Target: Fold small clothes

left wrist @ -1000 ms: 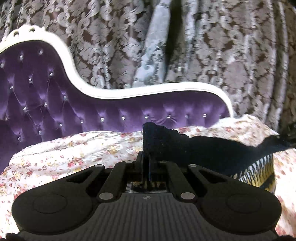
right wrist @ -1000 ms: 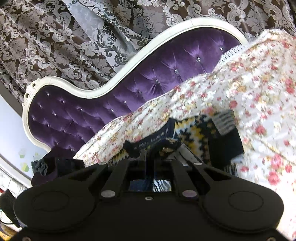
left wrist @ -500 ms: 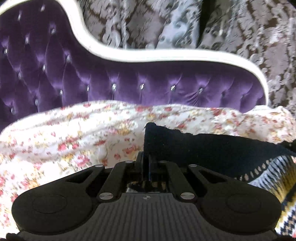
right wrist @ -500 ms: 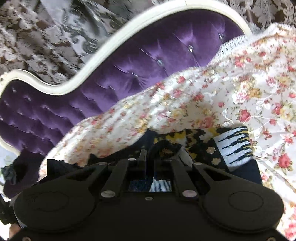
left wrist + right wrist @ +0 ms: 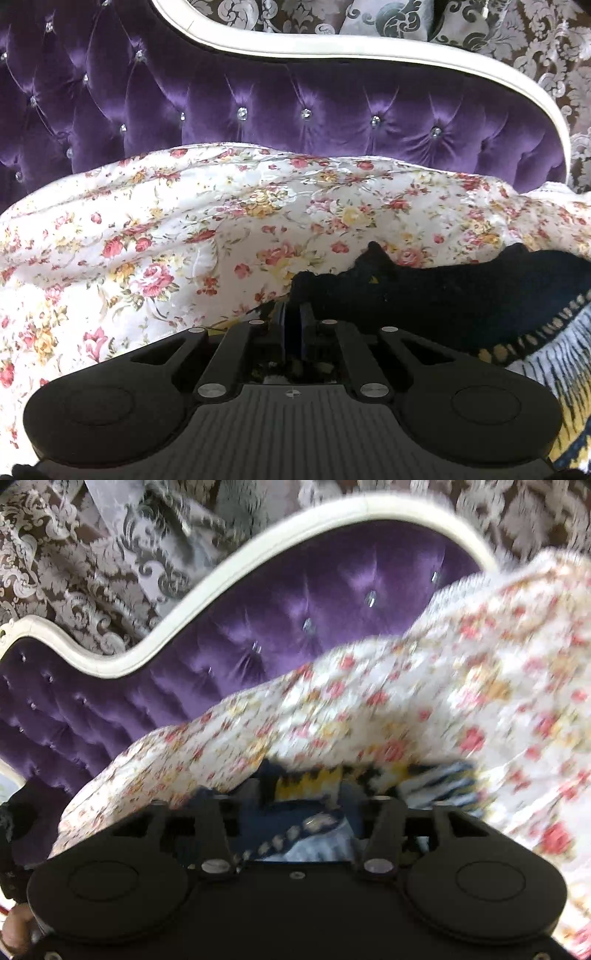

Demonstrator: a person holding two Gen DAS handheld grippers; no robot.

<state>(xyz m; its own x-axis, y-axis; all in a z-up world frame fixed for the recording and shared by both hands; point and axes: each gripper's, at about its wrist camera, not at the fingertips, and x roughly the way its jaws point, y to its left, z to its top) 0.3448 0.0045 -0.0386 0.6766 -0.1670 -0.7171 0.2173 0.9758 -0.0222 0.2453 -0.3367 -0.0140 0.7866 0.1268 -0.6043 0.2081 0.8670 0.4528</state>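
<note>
A small knitted garment (image 5: 461,295), dark navy with yellow and white patterned bands, lies on the floral bedspread (image 5: 184,236). My left gripper (image 5: 293,314) is shut on the garment's dark edge, low against the bed. In the right wrist view, which is blurred, the garment (image 5: 306,812) lies between and under the fingers. My right gripper (image 5: 295,805) is open, its jaws spread wide apart over the cloth. The patterned bands (image 5: 436,779) show just beyond it.
A purple tufted headboard (image 5: 295,107) with a white frame (image 5: 332,48) rises behind the bed, with damask curtains (image 5: 535,44) beyond. A dark bundle (image 5: 18,819) sits at the far left of the right wrist view.
Both grippers have come down toward the bed with the garment. My right gripper has opened and let go of the cloth. The left stays shut on the dark edge.
</note>
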